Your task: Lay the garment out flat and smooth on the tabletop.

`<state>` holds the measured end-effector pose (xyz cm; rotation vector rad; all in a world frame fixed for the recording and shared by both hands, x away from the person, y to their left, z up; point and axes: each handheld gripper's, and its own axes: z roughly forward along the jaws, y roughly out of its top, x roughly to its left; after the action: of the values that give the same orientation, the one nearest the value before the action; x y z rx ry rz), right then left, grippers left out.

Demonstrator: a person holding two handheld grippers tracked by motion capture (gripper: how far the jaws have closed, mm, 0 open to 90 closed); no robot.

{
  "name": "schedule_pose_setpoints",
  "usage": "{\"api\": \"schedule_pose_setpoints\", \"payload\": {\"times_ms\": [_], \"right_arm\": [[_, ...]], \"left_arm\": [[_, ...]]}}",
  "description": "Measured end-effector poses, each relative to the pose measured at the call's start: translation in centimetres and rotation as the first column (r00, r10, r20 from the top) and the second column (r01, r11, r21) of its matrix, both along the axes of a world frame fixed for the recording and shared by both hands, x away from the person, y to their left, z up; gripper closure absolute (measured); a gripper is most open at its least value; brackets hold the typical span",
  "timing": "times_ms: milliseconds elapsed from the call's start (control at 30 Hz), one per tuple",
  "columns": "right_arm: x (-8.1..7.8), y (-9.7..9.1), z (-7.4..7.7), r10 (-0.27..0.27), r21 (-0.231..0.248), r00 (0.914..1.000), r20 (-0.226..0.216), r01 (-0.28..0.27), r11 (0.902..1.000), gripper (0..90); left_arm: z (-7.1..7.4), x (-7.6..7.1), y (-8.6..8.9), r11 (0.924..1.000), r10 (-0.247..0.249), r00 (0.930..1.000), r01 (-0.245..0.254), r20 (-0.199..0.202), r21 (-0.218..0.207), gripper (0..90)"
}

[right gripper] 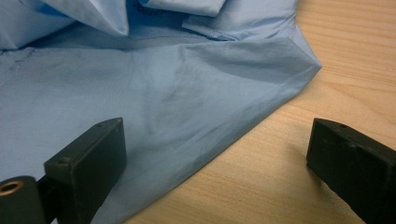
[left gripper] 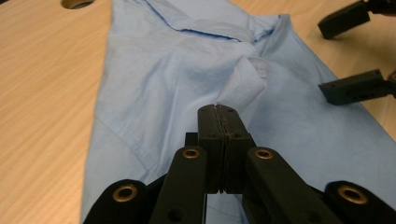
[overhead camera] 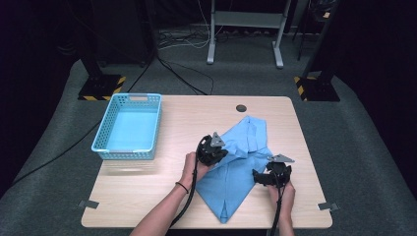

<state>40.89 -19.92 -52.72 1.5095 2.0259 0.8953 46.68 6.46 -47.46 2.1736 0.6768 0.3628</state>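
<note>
Left of the left gripper (overhead camera: 212,150), bare wooden table (overhead camera: 177,123) runs open up to the blue basket (overhead camera: 129,125), whose walls bar the way farther left. Ahead of that gripper, the blue shirt (overhead camera: 238,162) lies bunched, with a raised fold (left gripper: 245,81) pinched between its jaws; past the cloth a round hole (overhead camera: 241,108) sits in the tabletop. To its right the right gripper (overhead camera: 272,174) stands near, jaws wide, blocking a straight pass across. Right of the right gripper, a narrow strip of bare wood (right gripper: 299,154) reaches the table edge. Between its jaws the shirt's hem lies flat
</note>
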Motion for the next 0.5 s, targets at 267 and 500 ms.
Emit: {"api": "schedule_pose_setpoints", "payload": {"times_ms": [267, 500], "right_arm": [[0.0, 0.0, 0.0, -0.001, -0.001, 1.0, 0.0, 0.001, 1.0, 4.2], [0.0, 0.0, 0.0, -0.001, -0.001, 1.0, 0.0, 0.001, 1.0, 4.2]], "left_arm": [[1.0, 1.5, 1.9, 0.997, 0.066, 0.9978, -0.065, 0.01, -0.043, 88.6], [2.1, 3.6, 3.4, 0.9906, 0.132, 0.9908, -0.131, 0.031, -0.041, 88.6]]}}
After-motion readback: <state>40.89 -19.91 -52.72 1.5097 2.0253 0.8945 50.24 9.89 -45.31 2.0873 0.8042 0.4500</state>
